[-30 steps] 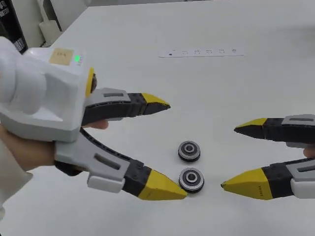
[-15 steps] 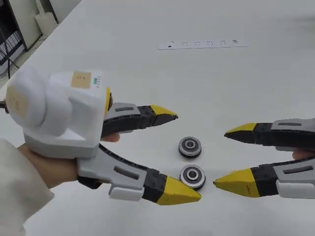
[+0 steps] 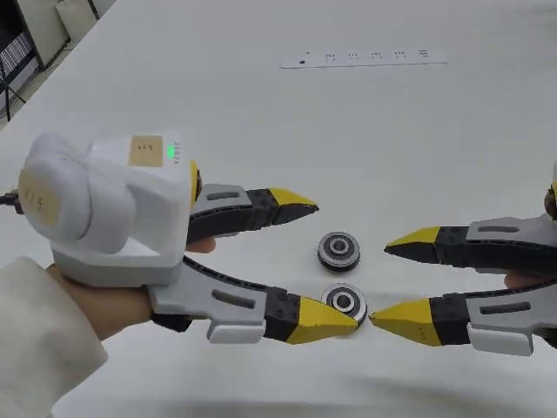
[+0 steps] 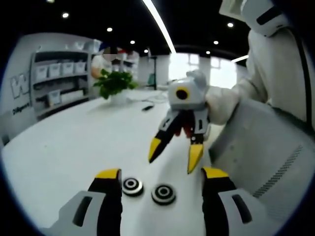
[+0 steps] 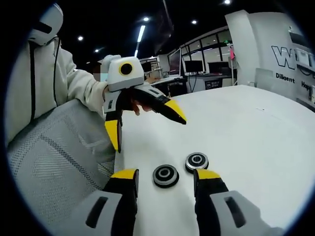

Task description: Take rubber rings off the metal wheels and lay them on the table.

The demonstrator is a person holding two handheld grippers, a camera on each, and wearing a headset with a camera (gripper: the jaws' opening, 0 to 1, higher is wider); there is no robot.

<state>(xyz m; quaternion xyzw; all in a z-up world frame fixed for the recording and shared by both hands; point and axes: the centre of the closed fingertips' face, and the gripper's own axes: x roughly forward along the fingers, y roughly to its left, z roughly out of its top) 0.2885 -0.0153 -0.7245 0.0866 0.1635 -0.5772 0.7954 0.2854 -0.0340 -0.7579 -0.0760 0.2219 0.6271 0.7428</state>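
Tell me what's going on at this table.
A person holds a two-jaw gripper in each hand over a white table. The nearer wheel and the farther wheel lie between the grippers, with black rubber rings on both. The left gripper and the right gripper are open and empty, their lower tips flanking the nearer wheel. No ring is off yet.
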